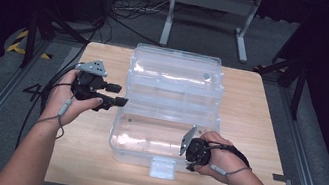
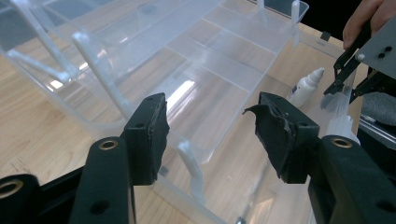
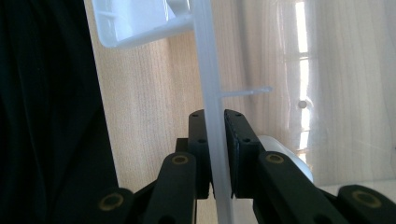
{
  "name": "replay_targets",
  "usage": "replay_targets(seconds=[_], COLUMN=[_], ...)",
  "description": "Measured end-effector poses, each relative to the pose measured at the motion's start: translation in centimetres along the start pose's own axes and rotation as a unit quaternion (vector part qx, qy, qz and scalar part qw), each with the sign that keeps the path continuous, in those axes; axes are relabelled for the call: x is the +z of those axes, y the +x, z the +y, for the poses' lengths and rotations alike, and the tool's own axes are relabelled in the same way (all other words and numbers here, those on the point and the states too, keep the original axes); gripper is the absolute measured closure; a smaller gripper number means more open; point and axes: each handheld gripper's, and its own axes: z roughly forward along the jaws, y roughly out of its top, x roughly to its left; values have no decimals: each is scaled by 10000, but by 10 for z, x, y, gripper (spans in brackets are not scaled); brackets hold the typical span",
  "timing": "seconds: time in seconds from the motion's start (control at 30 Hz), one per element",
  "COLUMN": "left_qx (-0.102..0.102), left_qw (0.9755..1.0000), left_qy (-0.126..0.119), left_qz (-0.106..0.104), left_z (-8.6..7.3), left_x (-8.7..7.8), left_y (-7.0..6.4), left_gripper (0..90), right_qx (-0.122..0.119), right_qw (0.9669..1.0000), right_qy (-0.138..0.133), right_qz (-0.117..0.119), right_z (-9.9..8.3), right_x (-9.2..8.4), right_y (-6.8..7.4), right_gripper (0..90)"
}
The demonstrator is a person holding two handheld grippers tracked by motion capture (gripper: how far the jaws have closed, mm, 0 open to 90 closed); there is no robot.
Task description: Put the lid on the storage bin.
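A clear plastic box (image 1: 141,155) stands on the wooden table with its lid (image 1: 175,66) thrown back and a white latch (image 1: 162,168) at the front. My right gripper (image 1: 189,162) points down at the front right corner, shut on the box's thin front wall (image 3: 208,56), which runs straight between its pads (image 3: 238,140). My left gripper (image 1: 119,94) hovers just left of the box, open and holding nothing; the left gripper view has its jaws wide (image 2: 210,135) over the clear trays. A small white bottle (image 2: 306,86) lies inside the box near the right gripper (image 2: 337,91).
The table (image 1: 249,117) has bare wood on both sides of the box and in front of it. Behind it stand a grey metal frame (image 1: 211,14) and loose cables (image 1: 130,11) on the floor. Dark stands flank the table.
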Motion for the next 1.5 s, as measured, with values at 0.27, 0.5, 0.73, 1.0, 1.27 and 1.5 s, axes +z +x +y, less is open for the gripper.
replay_targets(seconds=[0.27, 0.5, 0.73, 1.0, 1.27, 1.5], left_qx=[233, 372, 413, 608, 723, 767], left_qw=[9997, 9993, 9990, 9978, 9959, 9944], left_qy=[-1, 6, -21, 85, 200, 371], left_qz=[-30, -69, -151, -249, -506, -626], left_z=[28, 43, 56, 74, 89, 97], left_x=[5, 11, 22, 40, 67, 88], left_y=[0, 1, 2, 4, 4, 5], left_gripper=[452, 452, 453, 459, 477, 510], right_qx=[50, 70, 106, 136, 195, 191], right_qw=[10000, 10000, 9999, 9998, 9997, 9996], right_qy=[-56, -69, -129, -137, -168, -184], right_qz=[1, -11, -2, -18, -14, -9], right_z=[-1, -1, -3, -3, -4, -3], right_x=[0, 0, 0, 1, 0, 1], right_y=[0, 0, 0, 0, 1, 0], right_gripper=[821, 820, 819, 818, 816, 816])
